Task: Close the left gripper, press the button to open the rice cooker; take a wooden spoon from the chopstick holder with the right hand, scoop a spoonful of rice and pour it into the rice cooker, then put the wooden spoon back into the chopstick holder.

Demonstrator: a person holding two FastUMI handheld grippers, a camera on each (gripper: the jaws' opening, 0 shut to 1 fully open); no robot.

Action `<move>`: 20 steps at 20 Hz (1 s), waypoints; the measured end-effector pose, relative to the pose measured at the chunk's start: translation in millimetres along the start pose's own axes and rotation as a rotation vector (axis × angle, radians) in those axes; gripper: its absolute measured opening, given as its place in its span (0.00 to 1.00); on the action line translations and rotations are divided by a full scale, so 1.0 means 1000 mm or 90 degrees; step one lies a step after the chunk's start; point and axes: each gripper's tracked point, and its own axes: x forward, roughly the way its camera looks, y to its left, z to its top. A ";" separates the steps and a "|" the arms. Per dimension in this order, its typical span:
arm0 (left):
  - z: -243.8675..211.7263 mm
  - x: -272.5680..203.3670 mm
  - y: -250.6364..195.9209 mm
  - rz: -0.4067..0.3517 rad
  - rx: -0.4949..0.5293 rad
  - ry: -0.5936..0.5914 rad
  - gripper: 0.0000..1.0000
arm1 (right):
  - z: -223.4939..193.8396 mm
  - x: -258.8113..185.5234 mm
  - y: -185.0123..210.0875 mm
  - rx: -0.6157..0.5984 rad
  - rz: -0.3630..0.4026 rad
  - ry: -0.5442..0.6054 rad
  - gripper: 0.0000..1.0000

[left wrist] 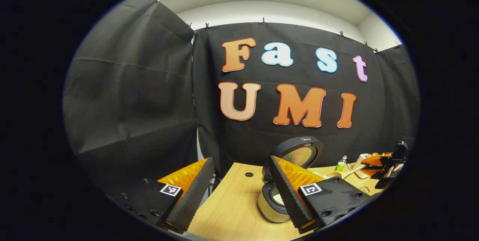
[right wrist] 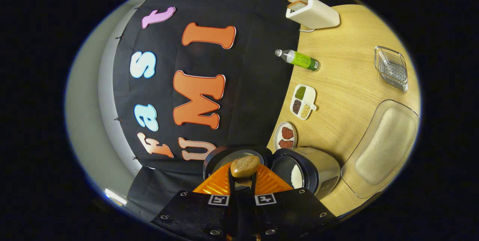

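My right tool (right wrist: 243, 188) grips the wooden spoon (right wrist: 244, 166), apparently tilted over the open silver rice cooker (right wrist: 310, 171); rice may miss. Left tool (left wrist: 239, 192) gapes.

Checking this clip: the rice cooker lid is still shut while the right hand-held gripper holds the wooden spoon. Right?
Not quite. The rice cooker lid stands open, as the right gripper view shows. The right hand-held gripper does hold the wooden spoon.

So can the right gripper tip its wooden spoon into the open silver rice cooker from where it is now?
Probably yes: the right gripper holds the wooden spoon beside the open rice cooker, lid up, nothing between them.
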 end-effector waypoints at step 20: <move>-0.008 0.011 0.031 0.030 -0.004 0.010 0.97 | -0.032 0.052 0.045 -0.353 -0.007 -0.017 0.11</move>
